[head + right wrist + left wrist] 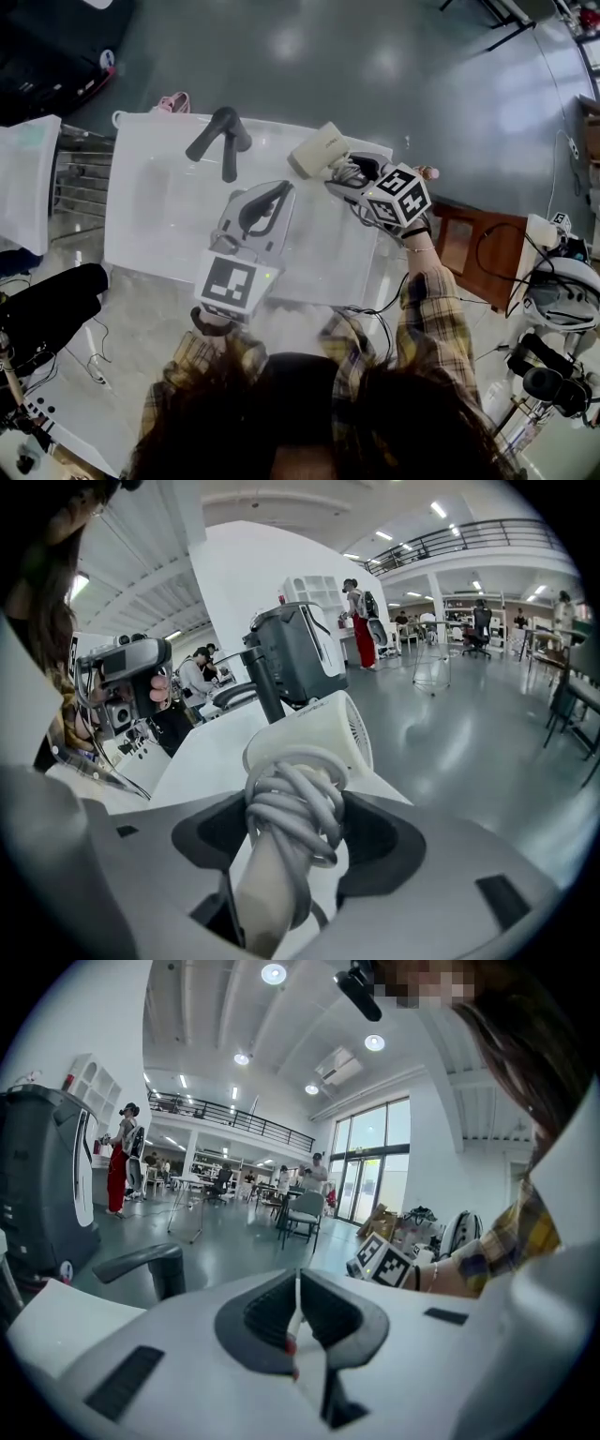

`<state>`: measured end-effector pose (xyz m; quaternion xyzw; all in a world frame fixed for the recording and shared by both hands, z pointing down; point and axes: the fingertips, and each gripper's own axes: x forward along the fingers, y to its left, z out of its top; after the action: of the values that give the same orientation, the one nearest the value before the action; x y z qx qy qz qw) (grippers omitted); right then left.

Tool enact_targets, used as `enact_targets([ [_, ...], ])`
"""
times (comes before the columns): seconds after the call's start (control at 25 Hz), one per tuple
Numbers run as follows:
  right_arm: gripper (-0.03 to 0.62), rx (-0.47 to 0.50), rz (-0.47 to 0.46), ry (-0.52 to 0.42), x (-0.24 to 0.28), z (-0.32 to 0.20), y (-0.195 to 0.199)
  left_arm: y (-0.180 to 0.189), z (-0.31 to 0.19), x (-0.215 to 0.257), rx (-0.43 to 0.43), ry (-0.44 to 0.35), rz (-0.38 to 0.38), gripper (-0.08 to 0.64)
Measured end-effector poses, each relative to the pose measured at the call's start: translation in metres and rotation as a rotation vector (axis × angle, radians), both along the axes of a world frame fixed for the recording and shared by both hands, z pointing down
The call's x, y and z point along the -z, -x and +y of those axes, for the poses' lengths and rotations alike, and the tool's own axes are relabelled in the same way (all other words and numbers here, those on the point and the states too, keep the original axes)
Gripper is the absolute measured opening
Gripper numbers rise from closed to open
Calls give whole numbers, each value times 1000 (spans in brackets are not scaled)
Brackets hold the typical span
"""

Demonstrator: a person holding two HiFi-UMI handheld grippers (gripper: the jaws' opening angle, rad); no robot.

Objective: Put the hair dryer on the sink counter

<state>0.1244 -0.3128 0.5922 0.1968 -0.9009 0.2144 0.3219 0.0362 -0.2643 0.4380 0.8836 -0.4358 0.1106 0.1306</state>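
Right gripper view: right tongs are clamping the hair dryer by its cord-wrapped handle, near the white tabletop's far edge at 1 o'clock. Left tongs are sitting pressed together, empty. Best approach, I judge: lowering it level, staying clear of the dark faucet at 12 o'clock, then loosening slowly

I read the hair dryer as matt cream plastic; its cord smooth and rubbery. The sink counter looks smooth; the floor glossy.

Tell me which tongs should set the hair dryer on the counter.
Right. The right tongs are shut on the hair dryer handle, by the counter far edge; the left tongs are shut on nothing.
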Motion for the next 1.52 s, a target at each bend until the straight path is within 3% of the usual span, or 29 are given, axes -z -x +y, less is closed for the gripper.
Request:
enact_targets([
  [0.48, 311, 136, 42, 31, -18, -4, 10, 28, 4, -14, 84, 40, -36, 25],
  [1.12, 313, 242, 222, -38, -33, -18, 4, 44, 5, -19, 105, 60, -42, 25],
  [1.52, 322, 218, 315, -70, -29, -19, 3, 46, 1, -14, 96, 54, -34, 25],
])
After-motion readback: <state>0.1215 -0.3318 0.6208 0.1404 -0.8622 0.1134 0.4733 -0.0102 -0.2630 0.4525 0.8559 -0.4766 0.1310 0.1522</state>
